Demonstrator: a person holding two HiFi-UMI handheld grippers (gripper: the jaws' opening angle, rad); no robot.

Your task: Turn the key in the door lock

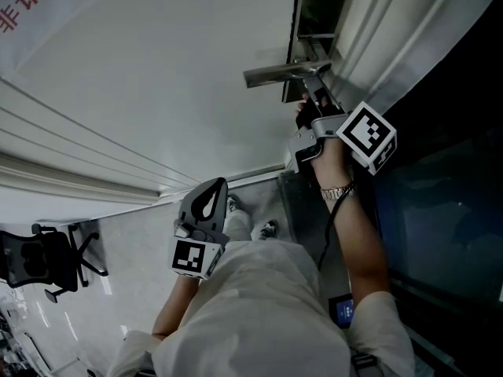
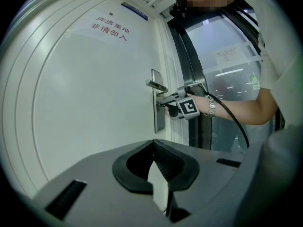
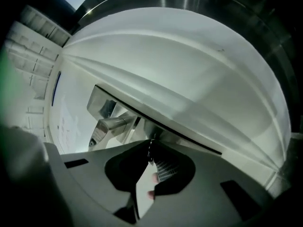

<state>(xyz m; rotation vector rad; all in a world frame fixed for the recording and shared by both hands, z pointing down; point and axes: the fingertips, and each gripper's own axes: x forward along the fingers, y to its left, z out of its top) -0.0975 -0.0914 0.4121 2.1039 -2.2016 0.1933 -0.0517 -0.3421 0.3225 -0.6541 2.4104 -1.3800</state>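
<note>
Right claw [image 1: 306, 108] pinches the key [image 3: 150, 151], handle [image 1: 275, 75] just above it; turn looks mostly done; left claw [image 1: 208, 203] closed, empty

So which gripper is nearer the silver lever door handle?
Right. The right gripper grips the key just below the silver handle; the left gripper hangs well back, near the person's waist.

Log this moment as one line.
right gripper: shut on key, at lock plate below door handle | left gripper: shut, empty, held back from door
</note>
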